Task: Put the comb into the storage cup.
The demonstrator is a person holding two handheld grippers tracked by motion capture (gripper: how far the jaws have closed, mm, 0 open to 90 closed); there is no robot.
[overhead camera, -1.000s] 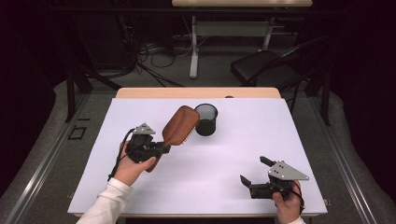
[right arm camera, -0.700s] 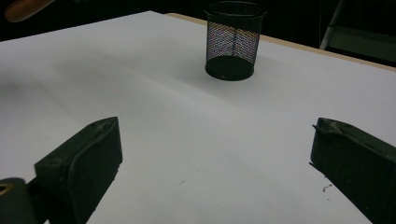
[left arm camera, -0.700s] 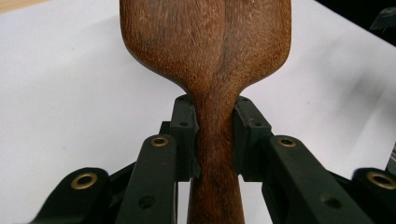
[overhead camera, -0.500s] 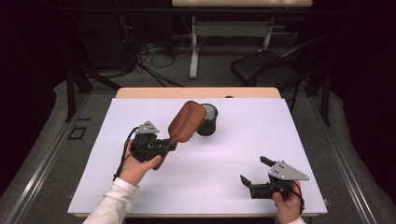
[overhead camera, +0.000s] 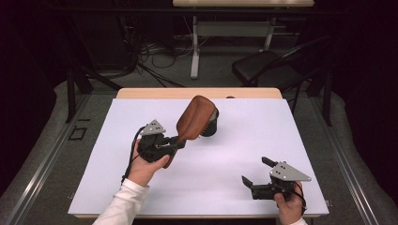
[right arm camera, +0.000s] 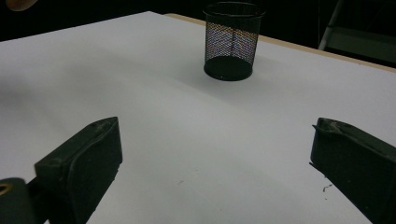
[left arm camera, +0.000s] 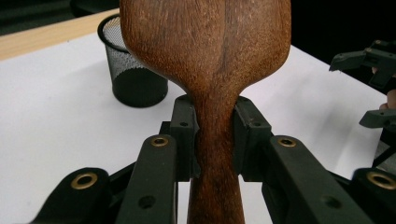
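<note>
A brown wooden hairbrush (overhead camera: 197, 117) is held by its narrow handle in my left gripper (overhead camera: 180, 140), which is shut on it left of the table's centre. The brush head tilts up and to the right, over a black mesh cup (overhead camera: 212, 126) and hiding part of it. In the left gripper view both pads clamp the handle of the brush (left arm camera: 205, 46), with my left gripper (left arm camera: 212, 133) around it and the cup (left arm camera: 133, 70) behind at left. My right gripper (overhead camera: 254, 169) rests open near the front right edge. Its jaws (right arm camera: 212, 154) stand wide with nothing between them, facing the cup (right arm camera: 231, 39).
The white table top (overhead camera: 263, 131) has a wooden strip (overhead camera: 155, 93) along its far edge. Beyond it on the dark floor are a black chair (overhead camera: 267, 70), cables and a table leg. The right gripper (left arm camera: 373, 88) shows at the right edge of the left gripper view.
My left gripper has carried the brush to the right and a little upward, so the brush head now covers part of the mesh cup. The right gripper has stayed where it was.
</note>
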